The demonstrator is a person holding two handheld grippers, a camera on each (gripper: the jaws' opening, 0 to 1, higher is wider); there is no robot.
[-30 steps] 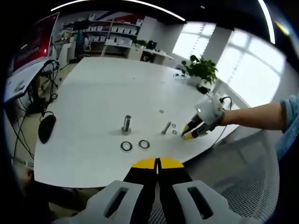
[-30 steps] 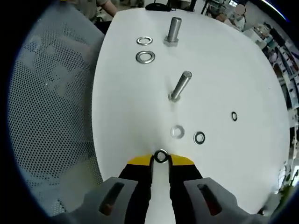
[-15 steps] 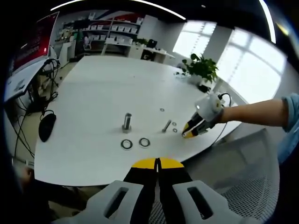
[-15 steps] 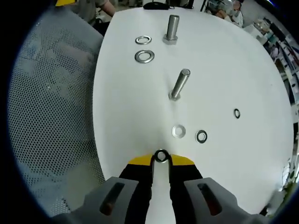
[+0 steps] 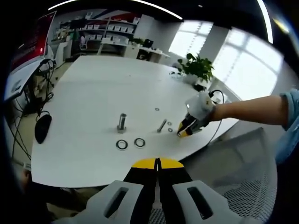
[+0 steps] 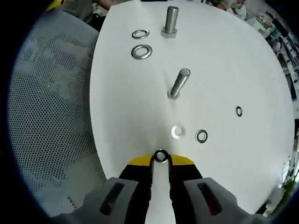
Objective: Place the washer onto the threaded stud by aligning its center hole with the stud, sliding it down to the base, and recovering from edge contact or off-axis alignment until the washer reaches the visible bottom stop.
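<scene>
**Washer pinched at right tool tips, short of the stud**

Right tool (image 6: 160, 157): jaws pressed onto a small washer (image 6: 161, 156), held on edge between the yellow tips. In the right gripper view the tool sits over the near edge of the white counter (image 6: 224, 60).

Threaded stud (image 6: 179, 83): stands on the counter at 12 o'clock from the held washer, well apart from it, leaning in this view. A larger stud (image 6: 170, 21) stands farther out, also toward 12 o'clock.

Loose washers on the counter:
- a pale one (image 6: 178, 131) and a dark-ringed one (image 6: 201, 136), side by side between the tool tips and the threaded stud;
- a small one (image 6: 239, 111) at 3 o'clock of the threaded stud;
- two large ones (image 6: 141, 51) (image 6: 140, 33) at 9 o'clock of the larger stud.

Left tool (image 5: 157, 163): jaws pressed together, nothing between them, held back off the counter edge. In the left gripper view the right tool appears at 2 o'clock, carried by a person's hand (image 5: 200, 105), just beside the threaded stud. A mesh chair (image 5: 243, 177) stands at the counter's edge.
</scene>
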